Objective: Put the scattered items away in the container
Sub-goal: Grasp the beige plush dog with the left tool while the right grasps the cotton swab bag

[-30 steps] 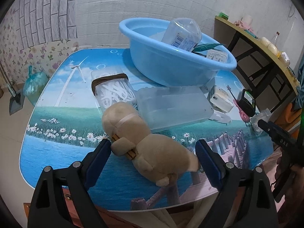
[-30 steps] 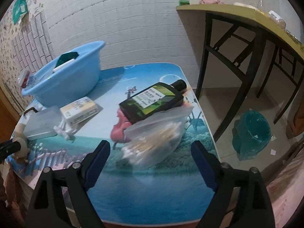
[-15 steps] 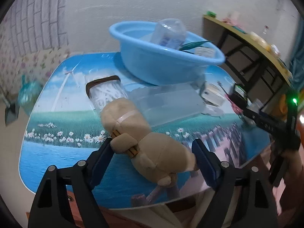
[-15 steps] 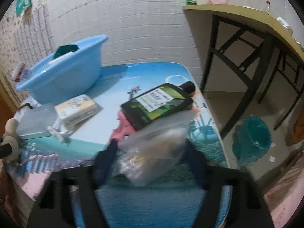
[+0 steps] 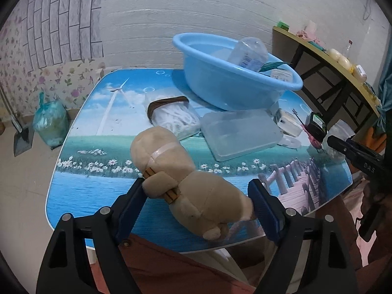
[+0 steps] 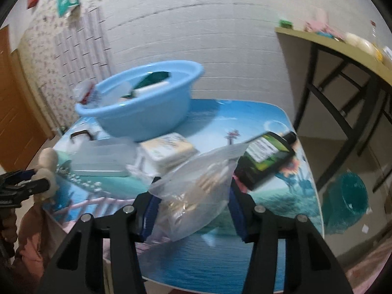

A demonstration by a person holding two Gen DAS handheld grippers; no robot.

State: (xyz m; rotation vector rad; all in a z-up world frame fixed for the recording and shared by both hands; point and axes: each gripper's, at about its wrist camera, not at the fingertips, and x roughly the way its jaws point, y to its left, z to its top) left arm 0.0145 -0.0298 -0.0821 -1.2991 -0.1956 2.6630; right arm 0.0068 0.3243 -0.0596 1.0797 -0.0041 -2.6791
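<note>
The room is softly lit, not very bright, with a cool blue tint. The blue basin [image 5: 235,83] throws a soft shadow on the table [image 5: 98,112] to its left. The left wrist picture is sharp. The right wrist picture is smeared all over. Both pictures bend at the edges and have black corners.

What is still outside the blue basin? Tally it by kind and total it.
Plush toy: 1
Clear jar: 1
Clear box: 1
Cream packet: 1
Dark bottle: 1
Clear bag: 1
Small pink item: 1
Small white piece: 1
Total: 8
</note>
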